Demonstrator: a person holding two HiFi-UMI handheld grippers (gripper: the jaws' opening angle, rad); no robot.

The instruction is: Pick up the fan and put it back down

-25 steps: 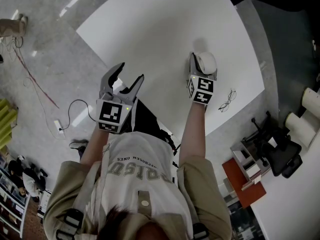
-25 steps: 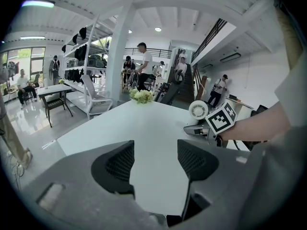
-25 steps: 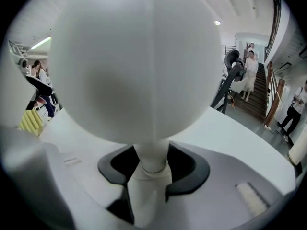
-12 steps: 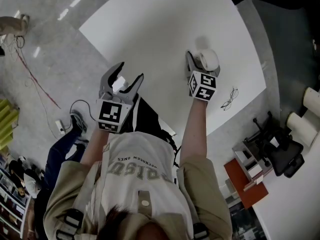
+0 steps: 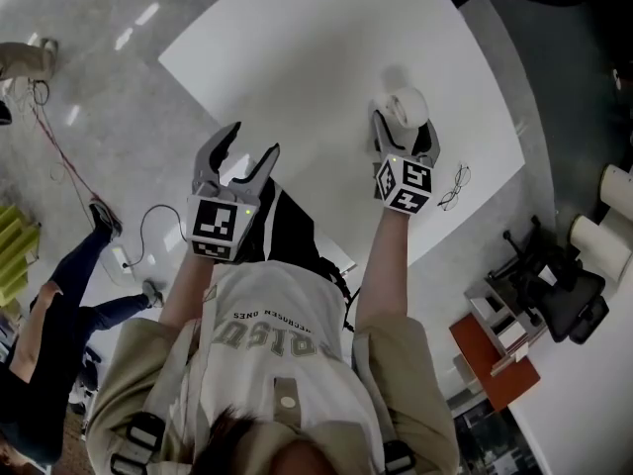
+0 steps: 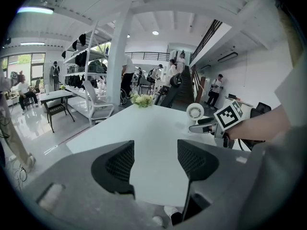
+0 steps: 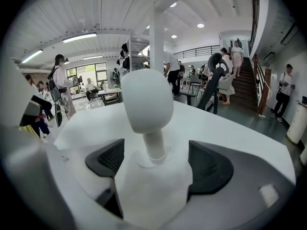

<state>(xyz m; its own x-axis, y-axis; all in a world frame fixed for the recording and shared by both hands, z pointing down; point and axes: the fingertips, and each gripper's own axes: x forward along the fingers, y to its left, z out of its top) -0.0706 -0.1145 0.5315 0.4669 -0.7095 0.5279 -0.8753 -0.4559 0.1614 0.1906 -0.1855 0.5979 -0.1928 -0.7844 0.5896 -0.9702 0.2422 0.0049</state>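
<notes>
One smooth white plastic fan (image 5: 407, 105), a round head on a short neck and disc base, stands upright with its long axis vertical at one o'clock on the matte white table (image 5: 297, 57). Its ringed face is turned toward the left gripper (image 5: 252, 142), whose ribbed black pads gape empty. The right gripper (image 5: 406, 132), its jaws just opening wide, flanks the neck without touching. One pair of wire glasses (image 5: 452, 188) lies at the fan's four o'clock.

Large open-plan hall, office or showroom sort. Seen: staircase (image 7: 247, 87) up to railed mezzanine (image 7: 197, 51), white column (image 6: 117, 56), tall shelving racks (image 6: 88, 61), strip lights (image 7: 86, 37) on white ceiling (image 7: 120, 13), polished floor (image 5: 89, 166), office chair (image 5: 554, 293) near white worktop (image 5: 297, 57), several people (image 7: 288, 87) standing about.
</notes>
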